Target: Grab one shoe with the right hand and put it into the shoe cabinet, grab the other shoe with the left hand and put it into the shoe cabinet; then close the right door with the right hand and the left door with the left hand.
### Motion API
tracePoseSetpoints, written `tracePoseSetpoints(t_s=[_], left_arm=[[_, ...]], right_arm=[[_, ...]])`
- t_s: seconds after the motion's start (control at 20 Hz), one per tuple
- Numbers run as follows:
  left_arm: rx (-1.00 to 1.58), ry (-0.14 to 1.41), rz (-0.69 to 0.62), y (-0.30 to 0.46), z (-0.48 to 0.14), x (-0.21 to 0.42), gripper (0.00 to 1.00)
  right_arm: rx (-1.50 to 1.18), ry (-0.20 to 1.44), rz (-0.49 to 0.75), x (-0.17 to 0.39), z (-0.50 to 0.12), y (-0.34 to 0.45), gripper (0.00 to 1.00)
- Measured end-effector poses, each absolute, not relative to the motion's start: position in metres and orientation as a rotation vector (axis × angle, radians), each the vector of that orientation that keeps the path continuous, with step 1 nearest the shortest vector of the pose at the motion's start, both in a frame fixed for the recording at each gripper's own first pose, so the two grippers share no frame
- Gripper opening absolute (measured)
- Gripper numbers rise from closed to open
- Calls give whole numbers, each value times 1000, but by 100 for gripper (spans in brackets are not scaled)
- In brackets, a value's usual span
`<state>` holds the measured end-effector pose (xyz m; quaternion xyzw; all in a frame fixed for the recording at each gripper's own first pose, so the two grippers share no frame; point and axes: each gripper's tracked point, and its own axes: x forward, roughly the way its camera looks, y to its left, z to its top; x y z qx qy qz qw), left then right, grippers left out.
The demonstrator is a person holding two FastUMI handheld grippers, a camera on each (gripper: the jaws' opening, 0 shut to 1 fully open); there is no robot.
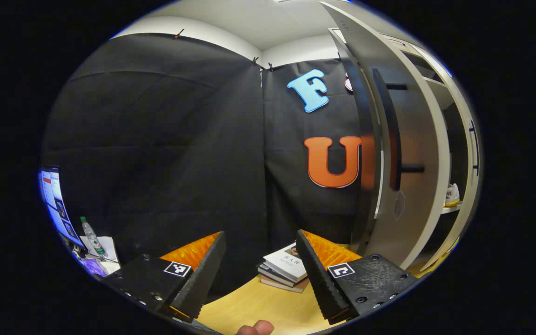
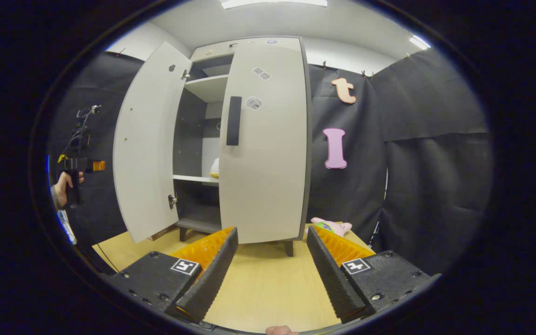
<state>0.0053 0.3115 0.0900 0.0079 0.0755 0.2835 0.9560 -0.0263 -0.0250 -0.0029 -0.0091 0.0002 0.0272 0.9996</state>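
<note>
Left door (image 2: 147,139) stiff, light, swings free; push outer face, centre-left of right gripper view. Right door (image 2: 265,144) shut. Left gripper (image 1: 258,274), right gripper (image 2: 270,270): jaws wide, empty.

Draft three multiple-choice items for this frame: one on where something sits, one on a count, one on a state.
1. Where is the shoe?
A. on the table
B. on a cabinet shelf
C. in a hand-held gripper

2. How many cabinet doors stand wide open?
A. none
B. one
C. two

3. The right hand-held gripper is:
A. open and empty
B. shut on a shoe
C. shut on the handle

Key: 1 B, it rests on the middle shelf. 2 B, the left door swings out while the right door looks about closed. 3 A, its fingers are spread over bare table.
</note>
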Motion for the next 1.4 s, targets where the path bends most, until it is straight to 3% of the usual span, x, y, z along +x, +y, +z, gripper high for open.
tracePoseSetpoints(t_s=[0.55, 0.9, 1.4], left_arm=[[2, 45, 465, 280, 166, 41, 89], [3, 50, 411, 247, 166, 42, 90], [57, 29, 400, 199, 172, 42, 90]], right_arm=[[16, 9, 31, -12, -5, -33, 97], [19, 0, 38, -3, 0, -32, 94], [25, 25, 0, 4, -7, -49, 99]])
